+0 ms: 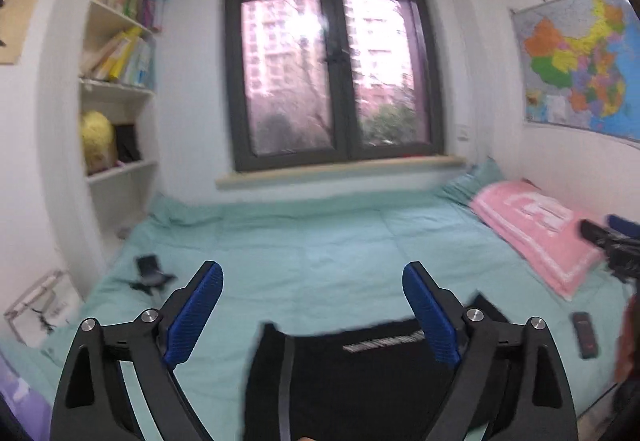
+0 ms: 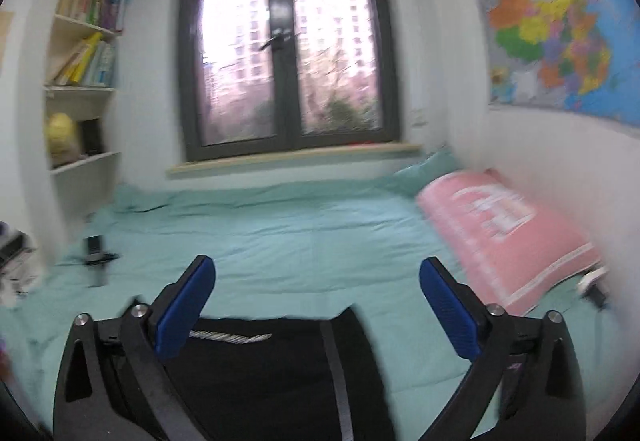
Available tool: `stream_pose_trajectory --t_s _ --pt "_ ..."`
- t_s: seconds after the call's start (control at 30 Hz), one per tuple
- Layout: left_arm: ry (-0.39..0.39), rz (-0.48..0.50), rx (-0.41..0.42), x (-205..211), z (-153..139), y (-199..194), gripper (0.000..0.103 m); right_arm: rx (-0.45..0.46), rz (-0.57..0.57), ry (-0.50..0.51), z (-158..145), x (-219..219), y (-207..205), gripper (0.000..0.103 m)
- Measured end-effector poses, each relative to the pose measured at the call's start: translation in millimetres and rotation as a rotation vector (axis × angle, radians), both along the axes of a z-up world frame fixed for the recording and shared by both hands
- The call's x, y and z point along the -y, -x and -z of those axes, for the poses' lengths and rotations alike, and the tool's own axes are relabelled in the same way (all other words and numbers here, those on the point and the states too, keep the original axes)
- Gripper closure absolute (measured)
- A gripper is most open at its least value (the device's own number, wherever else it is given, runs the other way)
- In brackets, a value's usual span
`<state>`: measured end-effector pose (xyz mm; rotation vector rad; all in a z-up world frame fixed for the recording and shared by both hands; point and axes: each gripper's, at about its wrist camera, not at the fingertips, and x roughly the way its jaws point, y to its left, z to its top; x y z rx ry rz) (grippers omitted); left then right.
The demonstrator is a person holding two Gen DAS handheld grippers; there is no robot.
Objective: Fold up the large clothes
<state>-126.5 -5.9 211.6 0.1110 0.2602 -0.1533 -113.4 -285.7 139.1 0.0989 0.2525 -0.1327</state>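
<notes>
A black garment [image 1: 352, 381] with a grey stripe and a white logo lies on the light green bed sheet [image 1: 312, 253] at the near edge. It also shows in the right wrist view [image 2: 272, 373]. My left gripper [image 1: 312, 305] is open and empty, held above the garment's far edge. My right gripper [image 2: 316, 301] is open and empty, also above the garment's far edge. The tip of the right gripper [image 1: 612, 237] shows at the right edge of the left wrist view.
A pink pillow [image 2: 508, 233] lies at the right by the wall with a map [image 2: 560, 41]. A small black device [image 1: 150, 273] lies on the sheet at left, a black remote [image 1: 584, 333] at right. Bookshelves [image 1: 120, 81] and a window [image 1: 336, 73] stand behind.
</notes>
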Motion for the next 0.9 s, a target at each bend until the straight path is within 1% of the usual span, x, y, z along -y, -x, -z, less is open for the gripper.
stream_pose_trajectory --t_s 0.07,0.13,0.23,0.33,0.43,0.53,0.67,0.8,0.9 --pt "-0.005 -0.02 -0.01 10.8 11.7 6.0 0.011 -0.043 -0.011 0.008 11.0 -6.3 2.3 0.0" --pt "-0.034 -0.051 -0.011 22.7 28.0 11.7 0.011 -0.088 -0.012 0.052 25.0 -23.3 1.5 0.0" --pt "-0.055 -0.082 -0.027 35.0 50.3 16.4 0.011 -0.163 -0.016 0.08 53.6 -39.9 -7.5 0.0" --pt "-0.032 -0.087 -0.099 36.9 74.8 12.3 0.011 -0.258 -0.04 0.08 88.9 -42.8 -21.8 0.0" --pt "0.011 -0.107 -0.174 28.0 97.4 2.9 0.011 -0.335 -0.026 0.062 118.3 -46.2 -35.8 0.0" --pt "0.004 -0.107 -0.209 26.2 112.6 -0.5 0.011 -0.376 -0.045 0.048 136.0 -49.4 -42.3 0.0" --pt "-0.048 -0.129 -0.21 30.8 124.6 -3.9 0.011 -0.4 -0.017 0.104 150.9 -59.9 -45.9 0.0" --pt "-0.029 -0.109 -0.251 32.2 130.5 -8.9 0.011 -0.436 -0.06 0.091 160.4 -61.0 -48.3 0.0" --pt "-0.033 -0.118 -0.262 32.6 132.3 -11.5 0.011 -0.446 -0.064 0.083 163.7 -60.2 -48.9 0.0"
